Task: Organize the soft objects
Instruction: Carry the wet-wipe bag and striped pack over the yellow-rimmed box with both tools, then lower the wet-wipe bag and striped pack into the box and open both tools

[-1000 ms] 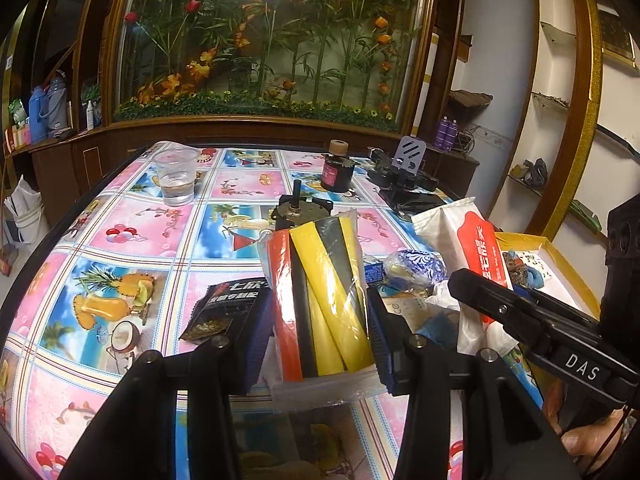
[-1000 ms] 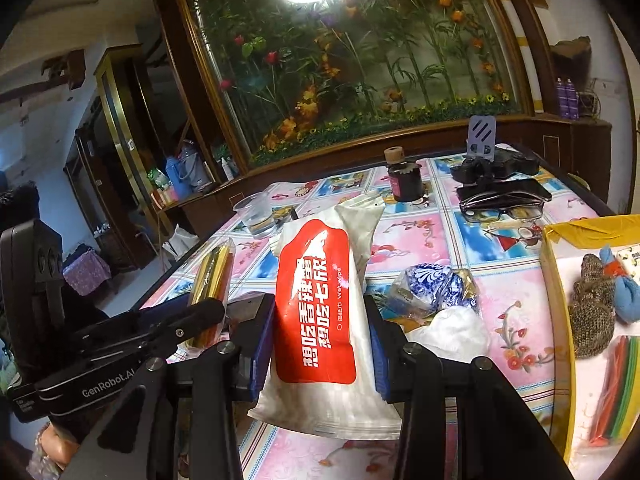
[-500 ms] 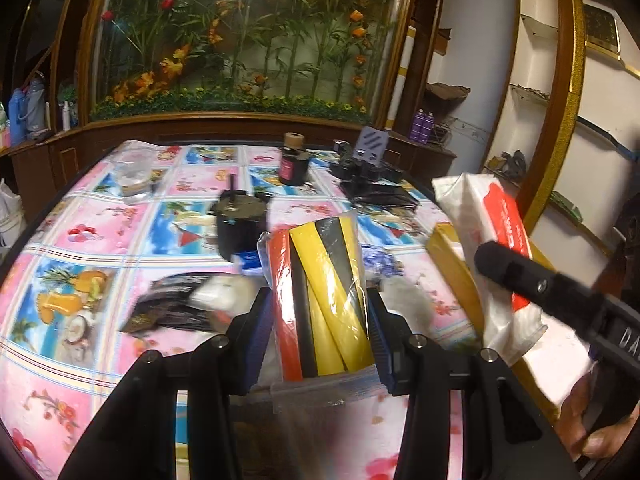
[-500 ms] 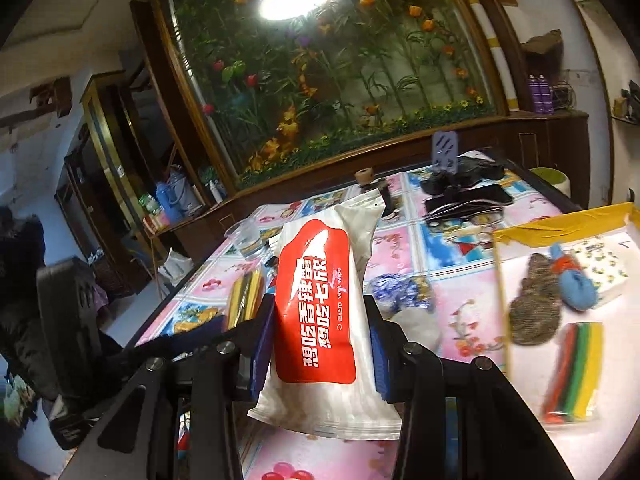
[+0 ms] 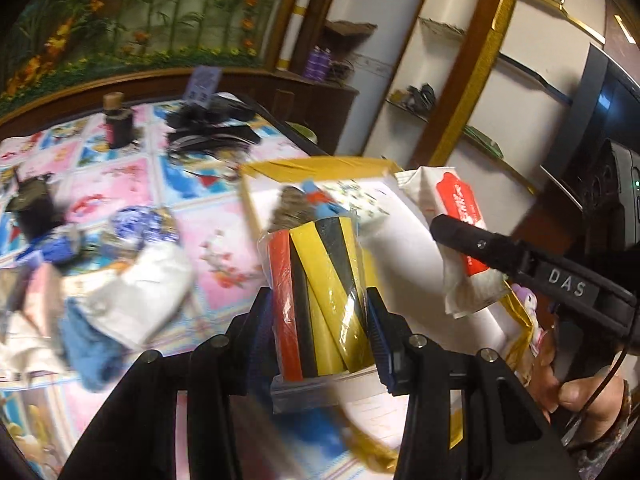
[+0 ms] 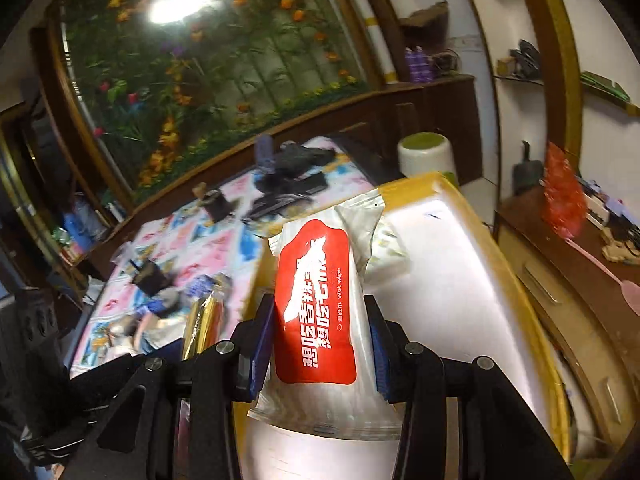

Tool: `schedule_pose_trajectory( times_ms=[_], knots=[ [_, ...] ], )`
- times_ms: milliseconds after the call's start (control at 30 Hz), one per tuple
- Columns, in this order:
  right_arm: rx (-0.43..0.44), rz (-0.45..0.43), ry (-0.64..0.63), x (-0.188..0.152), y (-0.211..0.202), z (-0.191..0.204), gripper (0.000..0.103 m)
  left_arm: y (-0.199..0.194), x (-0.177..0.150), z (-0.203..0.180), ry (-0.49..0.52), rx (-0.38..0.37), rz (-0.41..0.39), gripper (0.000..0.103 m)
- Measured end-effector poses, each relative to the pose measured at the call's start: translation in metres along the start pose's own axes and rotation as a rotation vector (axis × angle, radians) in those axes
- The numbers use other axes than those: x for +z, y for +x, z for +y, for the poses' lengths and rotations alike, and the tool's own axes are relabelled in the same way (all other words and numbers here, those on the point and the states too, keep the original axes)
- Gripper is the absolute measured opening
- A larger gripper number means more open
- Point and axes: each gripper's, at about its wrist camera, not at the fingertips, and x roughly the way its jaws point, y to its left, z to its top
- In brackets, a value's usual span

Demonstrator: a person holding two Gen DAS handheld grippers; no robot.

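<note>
My left gripper (image 5: 320, 332) is shut on a clear bag of red, black and yellow tubes (image 5: 320, 296), held upright over the near edge of the yellow-rimmed white box (image 5: 316, 168). My right gripper (image 6: 320, 344) is shut on a white wet wipe pack with a red label (image 6: 320, 308), above the same box (image 6: 448, 280). In the left wrist view that pack (image 5: 456, 208) and one right finger (image 5: 480, 248) hang over the box's right side. A knitted brown piece (image 5: 290, 210) and a blue piece (image 5: 322, 206) lie inside the box.
On the flowered tablecloth (image 5: 220, 248) left of the box lie a blue-white bundle (image 5: 140, 224), a white cloth (image 5: 148, 296) and blue fabric (image 5: 92, 352). A dark jar (image 5: 118, 124) and black gear (image 5: 212, 128) stand farther back. A green-topped white stool (image 6: 426, 156) stands beyond the box.
Both grippers have swung to the right, from over the tablecloth to over the yellow-rimmed box, each keeping its load. The views have rolled and blurred with the motion.
</note>
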Motion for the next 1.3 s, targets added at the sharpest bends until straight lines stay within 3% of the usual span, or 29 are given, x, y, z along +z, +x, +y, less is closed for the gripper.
schedule_pose_trajectory(
  times_ms=[167,367,567,767,867,1067,1300],
  knots=[
    [-0.065,0.075,0.015,-0.011,0.004,-0.029,0.046,0.026,-0.010,-0.021,0.023,-0.020,0.079,0.044],
    [-0.108,0.156,0.020,-0.021,0.019,-0.044,0.047,0.030,-0.019,-0.038,0.075,-0.001,0.086,0.044],
    [-0.115,0.173,0.022,-0.024,0.026,-0.040,0.053,0.036,-0.022,-0.038,0.072,-0.015,0.121,0.044],
    [-0.142,0.140,0.016,-0.020,0.018,-0.035,0.064,0.028,-0.023,-0.040,0.072,-0.041,0.112,0.050],
    [-0.141,0.098,0.017,-0.016,0.010,-0.032,0.065,0.021,-0.022,-0.038,0.071,-0.043,0.093,0.052],
    [-0.052,0.015,0.018,-0.011,-0.005,-0.012,0.066,0.005,-0.018,-0.020,0.038,-0.042,0.057,0.052],
    [0.008,0.018,-0.024,-0.014,0.001,0.026,0.068,-0.018,-0.015,0.013,-0.015,-0.015,-0.001,0.052]
  ],
)
